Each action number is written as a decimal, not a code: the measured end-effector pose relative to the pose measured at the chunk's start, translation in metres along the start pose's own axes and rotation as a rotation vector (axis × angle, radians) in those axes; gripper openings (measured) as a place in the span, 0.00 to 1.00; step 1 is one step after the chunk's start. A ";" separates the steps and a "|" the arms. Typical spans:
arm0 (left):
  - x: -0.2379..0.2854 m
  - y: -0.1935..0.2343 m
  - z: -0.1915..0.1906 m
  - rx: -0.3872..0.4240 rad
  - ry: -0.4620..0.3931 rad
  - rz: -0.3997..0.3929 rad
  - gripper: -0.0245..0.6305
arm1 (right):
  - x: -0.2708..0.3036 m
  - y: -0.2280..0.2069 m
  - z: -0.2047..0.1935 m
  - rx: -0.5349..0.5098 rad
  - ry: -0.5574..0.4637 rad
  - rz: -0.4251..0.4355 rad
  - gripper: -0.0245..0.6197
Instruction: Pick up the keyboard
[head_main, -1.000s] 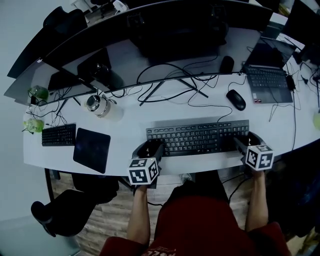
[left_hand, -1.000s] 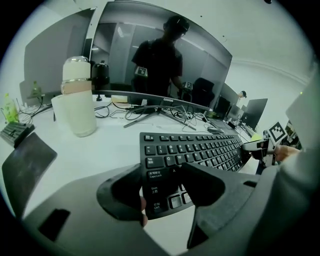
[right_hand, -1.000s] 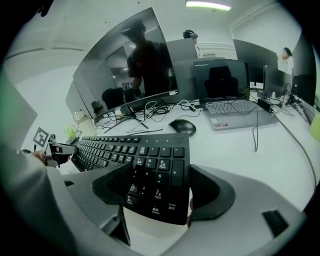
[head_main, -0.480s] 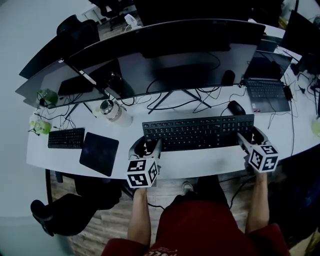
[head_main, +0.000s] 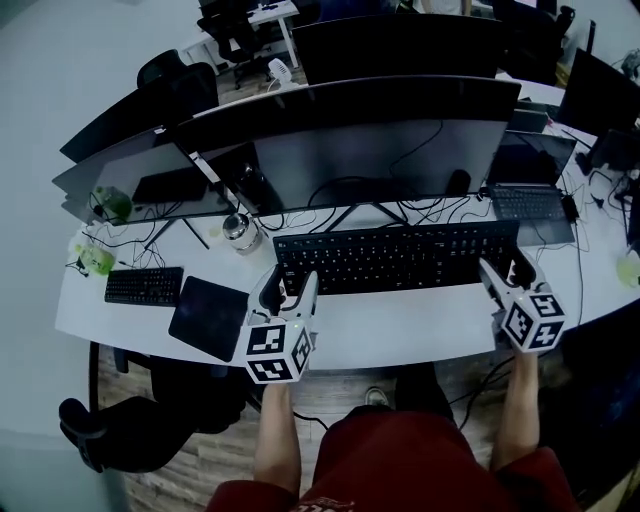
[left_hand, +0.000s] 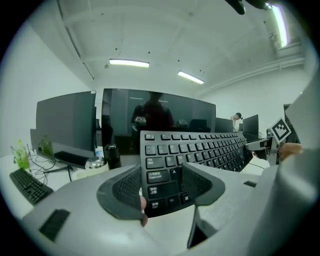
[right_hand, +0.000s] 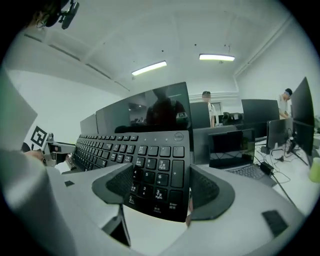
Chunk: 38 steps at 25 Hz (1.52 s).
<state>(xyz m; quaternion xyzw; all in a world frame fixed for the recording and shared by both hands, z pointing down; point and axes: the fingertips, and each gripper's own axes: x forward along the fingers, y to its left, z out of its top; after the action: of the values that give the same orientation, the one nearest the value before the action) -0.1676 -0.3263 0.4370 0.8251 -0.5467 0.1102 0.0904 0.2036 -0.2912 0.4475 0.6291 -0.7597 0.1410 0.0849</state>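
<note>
A long black keyboard (head_main: 398, 256) hangs in the air above the white desk (head_main: 400, 325), tilted up toward me. My left gripper (head_main: 285, 290) is shut on its left end, with the left-hand keys (left_hand: 160, 180) between the jaws. At the other end, my right gripper (head_main: 505, 272) is shut on the number pad (right_hand: 157, 182). Both jaws press the keyboard's near and far edges. Each gripper's marker cube shows in the head view near the desk's front edge.
Wide curved monitors (head_main: 350, 130) stand behind the keyboard, with tangled cables (head_main: 330, 215) under them. A laptop (head_main: 530, 195) sits at the right, a metal cup (head_main: 240, 232) at the left. A small black keyboard (head_main: 143, 285) and a dark pad (head_main: 208, 317) lie further left.
The keyboard has risen off the desk with both grippers shut on its ends. It has moved up and away toward the monitors and now covers the mouse.
</note>
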 end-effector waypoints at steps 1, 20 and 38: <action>-0.004 0.001 0.008 0.005 -0.022 0.004 0.43 | -0.002 0.003 0.008 -0.009 -0.019 0.000 0.58; -0.077 0.009 0.131 0.153 -0.467 0.083 0.43 | -0.062 0.047 0.138 -0.143 -0.479 -0.026 0.57; -0.085 0.018 0.136 0.151 -0.483 0.088 0.43 | -0.065 0.059 0.149 -0.172 -0.500 -0.022 0.57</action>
<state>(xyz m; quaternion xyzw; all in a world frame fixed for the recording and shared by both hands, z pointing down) -0.2054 -0.2951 0.2832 0.8075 -0.5779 -0.0455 -0.1097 0.1659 -0.2684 0.2800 0.6432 -0.7593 -0.0847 -0.0505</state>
